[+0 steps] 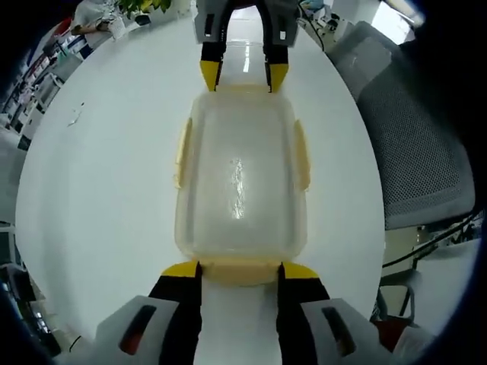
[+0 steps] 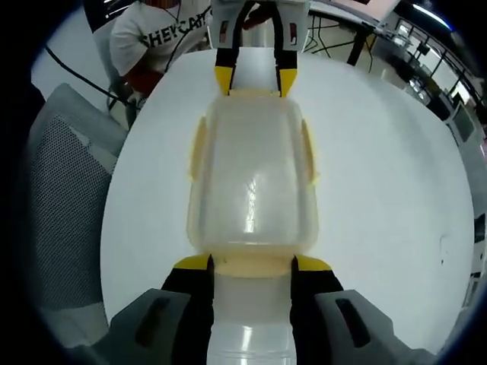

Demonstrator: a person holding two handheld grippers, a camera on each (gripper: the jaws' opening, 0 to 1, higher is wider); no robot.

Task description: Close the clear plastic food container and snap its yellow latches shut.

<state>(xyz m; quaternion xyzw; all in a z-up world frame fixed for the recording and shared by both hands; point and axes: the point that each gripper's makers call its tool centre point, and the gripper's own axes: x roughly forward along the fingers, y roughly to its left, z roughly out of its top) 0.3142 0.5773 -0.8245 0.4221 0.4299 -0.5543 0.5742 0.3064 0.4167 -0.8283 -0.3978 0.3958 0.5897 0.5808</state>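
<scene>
Two yellow-tipped grippers face each other across a clear rectangular plastic food container [image 1: 240, 182] with pale yellow latches [image 1: 183, 152], lying on the round white table [image 1: 99, 198]. Left gripper [image 1: 240, 268] and right gripper [image 2: 252, 262] each stand parted, jaws flanking an end latch.

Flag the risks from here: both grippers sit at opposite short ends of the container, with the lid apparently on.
1. The side latches look flared out, apparently unsnapped; pressing only the end latches might leave the lid unevenly seated.
2. The left gripper and right gripper each straddle an end latch with open jaws; uneven pushing could slide the container across the smooth white table.
</scene>
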